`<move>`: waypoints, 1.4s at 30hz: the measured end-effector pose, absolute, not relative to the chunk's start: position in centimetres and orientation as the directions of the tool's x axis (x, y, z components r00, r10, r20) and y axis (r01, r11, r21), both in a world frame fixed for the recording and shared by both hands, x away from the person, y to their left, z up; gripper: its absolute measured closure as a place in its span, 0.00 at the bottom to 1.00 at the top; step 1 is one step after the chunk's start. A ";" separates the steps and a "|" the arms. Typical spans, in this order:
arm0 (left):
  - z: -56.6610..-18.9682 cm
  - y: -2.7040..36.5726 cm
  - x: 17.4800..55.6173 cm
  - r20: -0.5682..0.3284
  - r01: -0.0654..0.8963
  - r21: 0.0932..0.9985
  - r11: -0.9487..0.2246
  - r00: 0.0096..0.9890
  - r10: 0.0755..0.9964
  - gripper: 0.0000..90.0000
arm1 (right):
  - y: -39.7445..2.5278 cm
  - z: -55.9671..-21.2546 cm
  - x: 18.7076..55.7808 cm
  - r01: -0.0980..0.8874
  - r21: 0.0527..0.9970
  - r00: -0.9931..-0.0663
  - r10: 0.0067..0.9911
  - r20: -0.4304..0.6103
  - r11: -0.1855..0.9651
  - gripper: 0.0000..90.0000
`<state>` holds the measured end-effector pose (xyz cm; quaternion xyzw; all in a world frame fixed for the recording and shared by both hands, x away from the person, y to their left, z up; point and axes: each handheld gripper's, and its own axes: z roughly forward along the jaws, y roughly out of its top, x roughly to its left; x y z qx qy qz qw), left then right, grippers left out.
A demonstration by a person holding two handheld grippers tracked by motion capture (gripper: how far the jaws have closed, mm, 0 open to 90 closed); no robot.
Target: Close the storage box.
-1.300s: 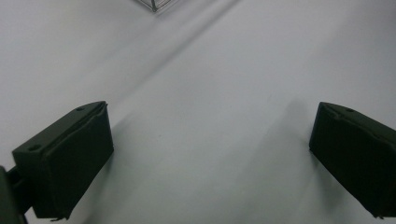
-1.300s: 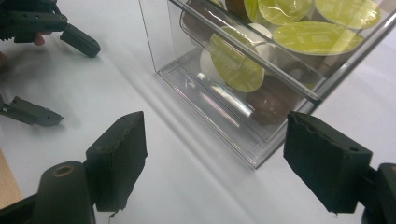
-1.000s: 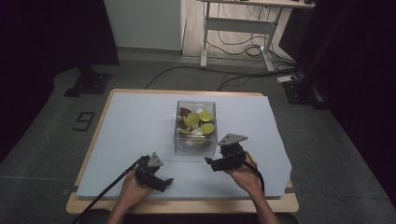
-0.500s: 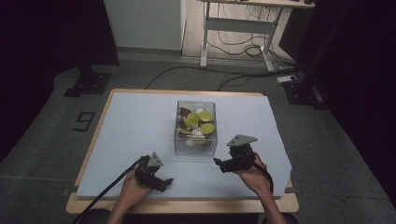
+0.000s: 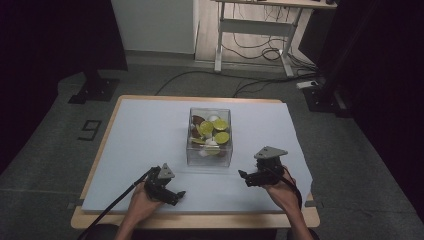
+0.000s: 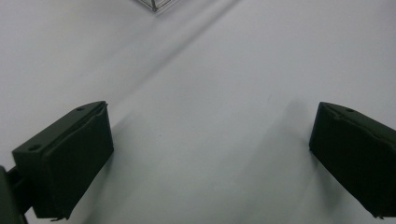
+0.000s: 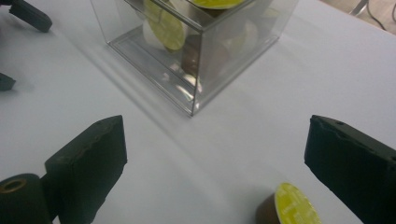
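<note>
A clear plastic box [image 5: 210,145] stands mid-table, filled with coffee capsules [image 5: 214,125] that have yellow-green, brown and white lids. My right gripper [image 5: 244,177] is open in front of the box's right corner, pointing left. In the right gripper view its jaws [image 7: 215,158] stand wide apart facing the box [image 7: 196,51]. One brown capsule with a yellow lid [image 7: 290,208] lies loose on the table near the right jaw. My left gripper [image 5: 176,196] rests open at the front left. Its jaws [image 6: 210,158] hold nothing over bare table.
The white table cover [image 5: 145,135] spreads around the box, with a wooden edge [image 5: 200,220] at the front. A cable [image 5: 115,205] trails from the left gripper off the front edge. The left gripper's jaw tips [image 7: 28,14] lie left of the box.
My right gripper has drawn back to the right and slightly toward the table's front, away from the box. The left gripper has stayed where it was.
</note>
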<state>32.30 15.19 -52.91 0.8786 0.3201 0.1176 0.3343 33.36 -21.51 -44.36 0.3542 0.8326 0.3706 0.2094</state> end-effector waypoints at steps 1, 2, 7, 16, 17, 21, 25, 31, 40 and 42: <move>-52.9 15.2 32.3 -0.007 0.484 0.663 -0.571 0.767 0.641 0.00 | -21.7 -44.4 33.3 0.435 0.768 -0.658 0.748 -0.085 0.469 0.07; -52.9 15.2 32.3 -0.007 0.484 0.663 -0.572 0.768 0.641 0.00 | -22.0 -44.4 33.2 0.436 0.770 -0.655 0.751 -0.084 0.466 0.07; -52.9 15.2 32.3 -0.009 0.485 0.664 -0.569 0.766 0.642 0.00 | -23.1 -44.6 33.1 0.441 0.776 -0.636 0.767 -0.085 0.452 0.07; -52.9 15.2 32.3 -0.007 0.484 0.663 -0.571 0.767 0.641 0.00 | -25.0 -45.5 32.8 0.470 0.766 -0.602 0.794 -0.085 0.438 0.05; -52.9 15.2 32.3 -0.007 0.484 0.663 -0.571 0.767 0.641 0.00 | -25.2 -45.6 32.8 0.473 0.764 -0.598 0.797 -0.087 0.438 0.05; -52.9 15.2 32.3 -0.007 0.484 0.663 -0.571 0.767 0.641 0.00 | -25.9 -46.3 32.7 0.488 0.755 -0.585 0.806 -0.091 0.439 0.04; -52.9 15.2 32.3 -0.007 0.484 0.664 -0.571 0.767 0.642 0.00 | -26.6 -47.0 32.7 0.504 0.748 -0.571 0.816 -0.086 0.432 0.04; -52.9 15.2 32.3 -0.007 0.484 0.664 -0.571 0.767 0.642 0.00 | -27.6 -48.0 32.6 0.534 0.739 -0.548 0.834 -0.067 0.411 0.04; -52.9 15.2 32.3 -0.007 0.484 0.663 -0.571 0.767 0.642 0.00 | -28.5 -49.8 32.7 0.581 0.718 -0.524 0.851 -0.032 0.385 0.00; -52.9 15.2 32.3 -0.007 0.484 0.664 -0.570 0.767 0.642 0.00 | -28.7 -50.3 32.8 0.588 0.716 -0.519 0.854 -0.021 0.375 0.00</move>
